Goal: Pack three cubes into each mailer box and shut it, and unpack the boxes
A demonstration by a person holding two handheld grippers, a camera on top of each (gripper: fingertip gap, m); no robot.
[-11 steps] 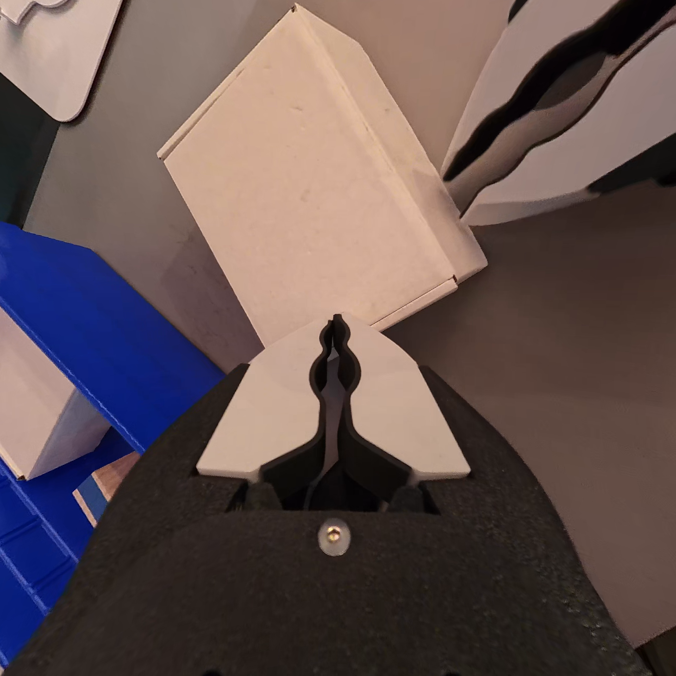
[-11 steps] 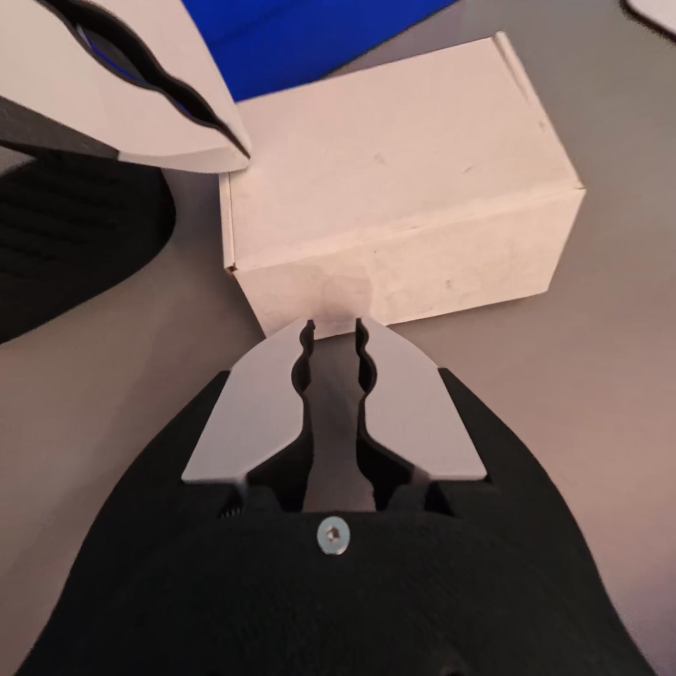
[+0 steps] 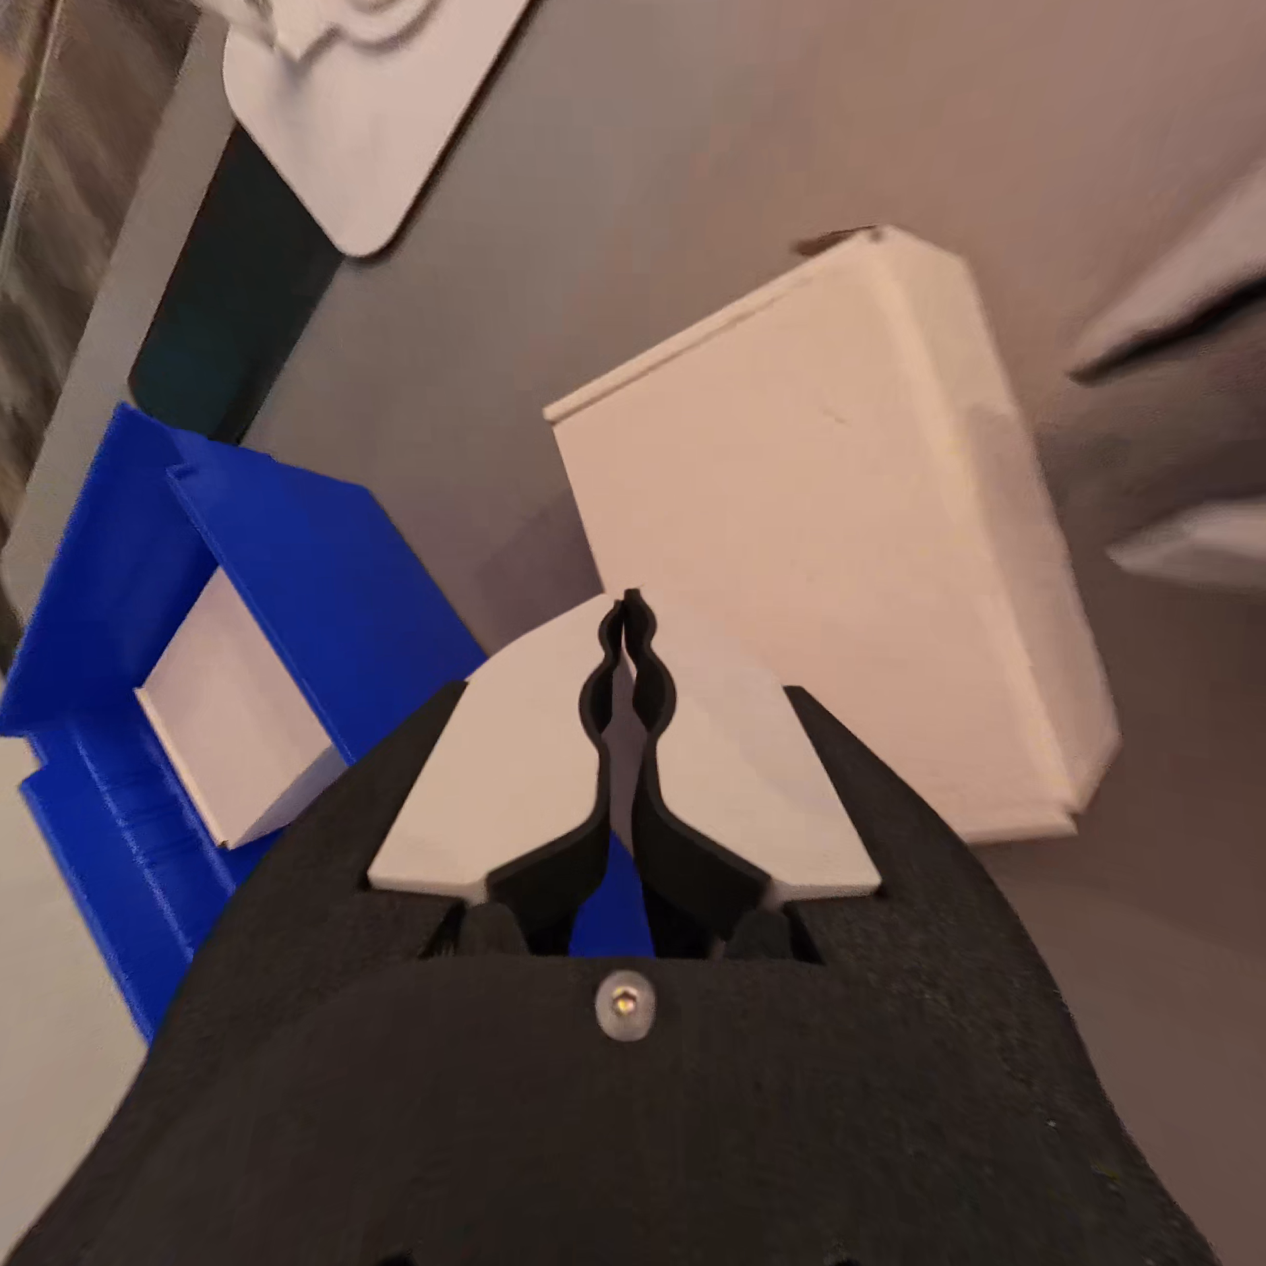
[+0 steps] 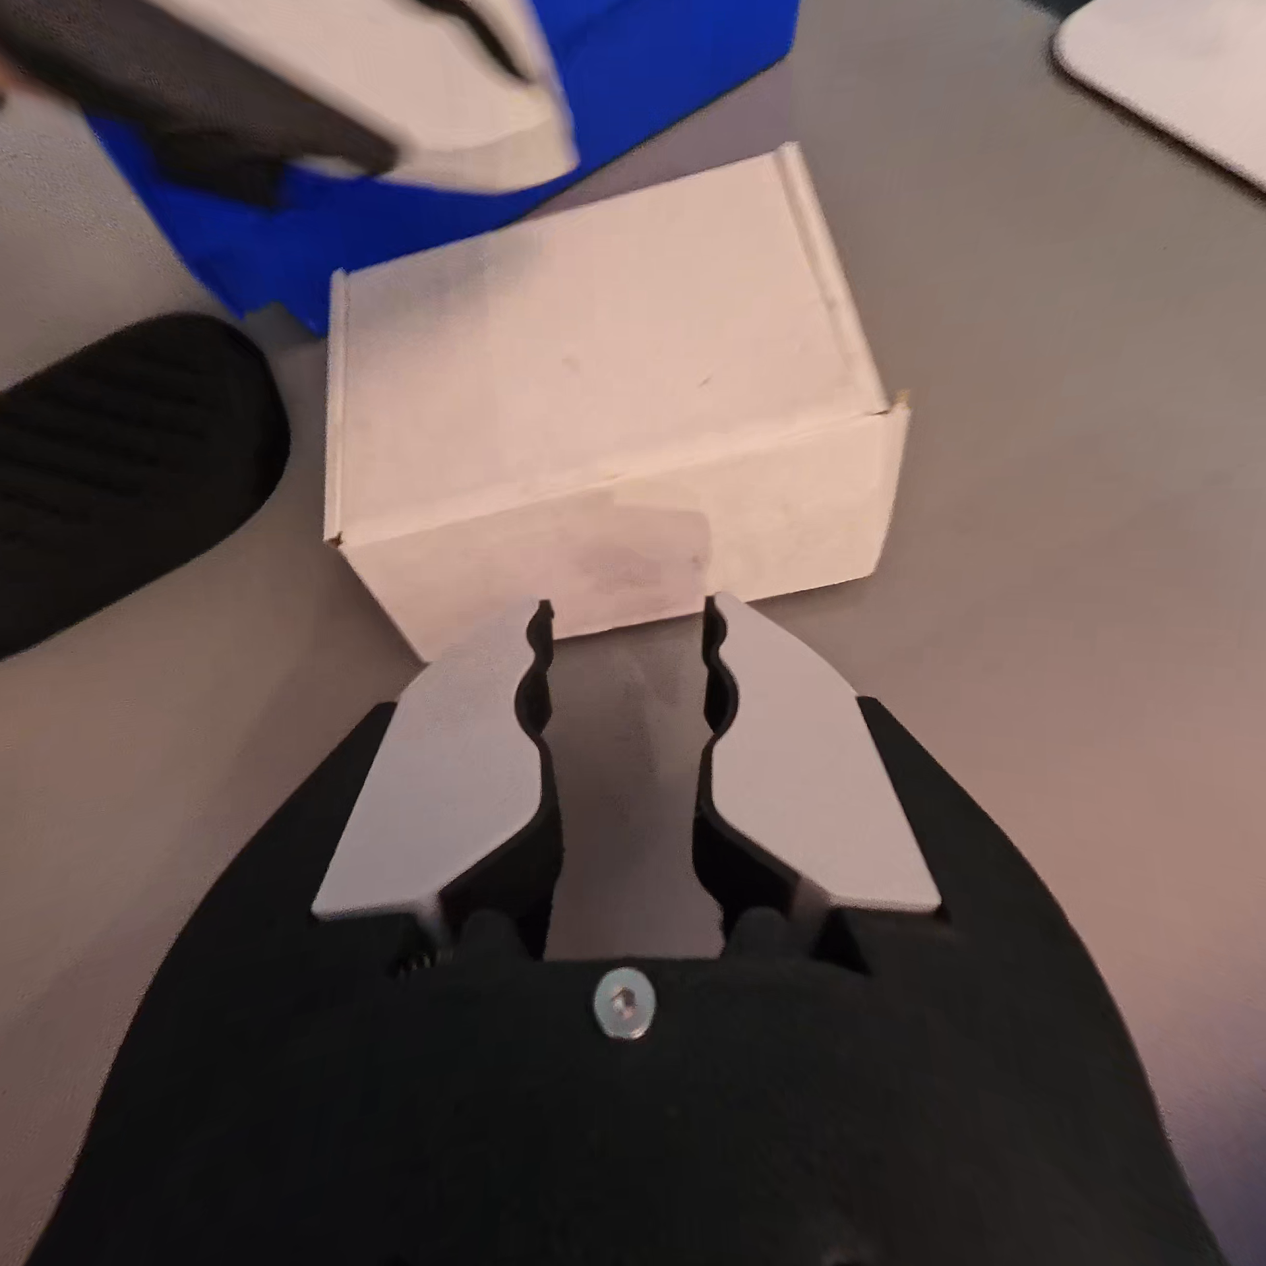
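A shut white mailer box (image 3: 815, 548) lies on the grey table; it also shows in the right wrist view (image 4: 603, 411). My left gripper (image 3: 630, 603) is shut and empty, above the box's near-left edge. My right gripper (image 4: 627, 610) is open and empty, its tips just short of the box's front wall. A second white mailer box (image 3: 233, 719) sits in a blue bin (image 3: 322, 575) on the left. The left gripper also shows blurred at the top left of the right wrist view (image 4: 493, 48). The right gripper shows blurred at the right edge of the left wrist view (image 3: 1192, 322). No cubes are in view.
A white flat plate (image 3: 370, 116) lies at the table's far side; it also shows in the right wrist view (image 4: 1178, 82). The blue bin (image 4: 411, 226) stands right behind the box. A dark-gloved hand (image 4: 116, 466) rests left of the box. The table edge (image 3: 89, 356) runs along the left. One gripper's finger ends stand about 12 cm off the other's.
My left gripper has pulled back and swung left, so the blue bin is more in view. My right gripper has opened wider and drawn back a little from the box. The box stays shut.
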